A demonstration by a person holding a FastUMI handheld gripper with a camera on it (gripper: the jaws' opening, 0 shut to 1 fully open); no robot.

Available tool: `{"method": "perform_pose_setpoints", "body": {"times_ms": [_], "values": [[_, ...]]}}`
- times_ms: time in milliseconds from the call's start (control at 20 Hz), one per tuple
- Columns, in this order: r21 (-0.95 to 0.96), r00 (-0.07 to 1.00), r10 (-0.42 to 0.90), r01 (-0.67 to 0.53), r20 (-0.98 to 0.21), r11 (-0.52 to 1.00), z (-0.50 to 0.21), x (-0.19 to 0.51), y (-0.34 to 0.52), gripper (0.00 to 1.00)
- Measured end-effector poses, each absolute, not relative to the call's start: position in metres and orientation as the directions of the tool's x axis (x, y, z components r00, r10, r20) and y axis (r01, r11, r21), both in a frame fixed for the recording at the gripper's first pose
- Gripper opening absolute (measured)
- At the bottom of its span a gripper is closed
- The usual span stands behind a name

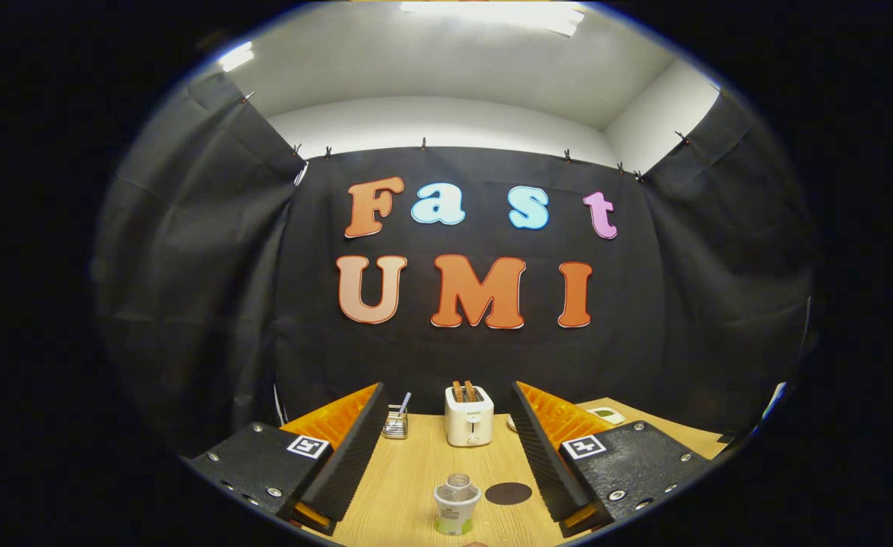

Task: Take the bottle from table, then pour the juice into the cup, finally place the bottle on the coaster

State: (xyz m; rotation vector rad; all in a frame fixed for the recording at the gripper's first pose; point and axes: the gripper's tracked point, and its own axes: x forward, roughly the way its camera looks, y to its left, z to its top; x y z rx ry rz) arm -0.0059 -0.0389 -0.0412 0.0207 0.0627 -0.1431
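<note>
1. Wooden table point(416, 471) stretches out ahead of me, with black cloth walls all around the booth.
2. My gripper point(452, 456) is spread wide and holds nothing. I see table wood between its two fingers.
3. Down low between the fingers stands the bottle point(456, 505), small and clear, with a label on it. Its top looks open to me. It touches neither finger.
4. Just beside the bottle lies the coaster point(508, 493), a dark round flat thing. That is where the bottle should end up.
5. Far back on the table stands a white toaster point(469, 416). Near it sits a little glass jar point(395, 422) with a spoon in it. I cannot tell if that jar is the cup.
6. My step now is to get the bottle. I think I should go down slowly and keep it in the middle, so no finger bumps it over.
7. Then I should squeeze softly on its sides and hold it straight up, so no juice spills.
</note>
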Motion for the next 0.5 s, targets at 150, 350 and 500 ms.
{"method": "perform_pose_setpoints", "body": {"times_ms": [150,350,500], "values": [[0.019,0.986,-0.144,0.146,-0.079,0.989,-0.063,-0.009,-0.038,0.96],[0.029,0.981,-0.150,0.155,-0.122,0.988,-0.104,-0.009,-0.040,0.96],[0.049,0.982,-0.144,0.151,-0.126,0.987,-0.131,-0.008,-0.036,0.96]]}}
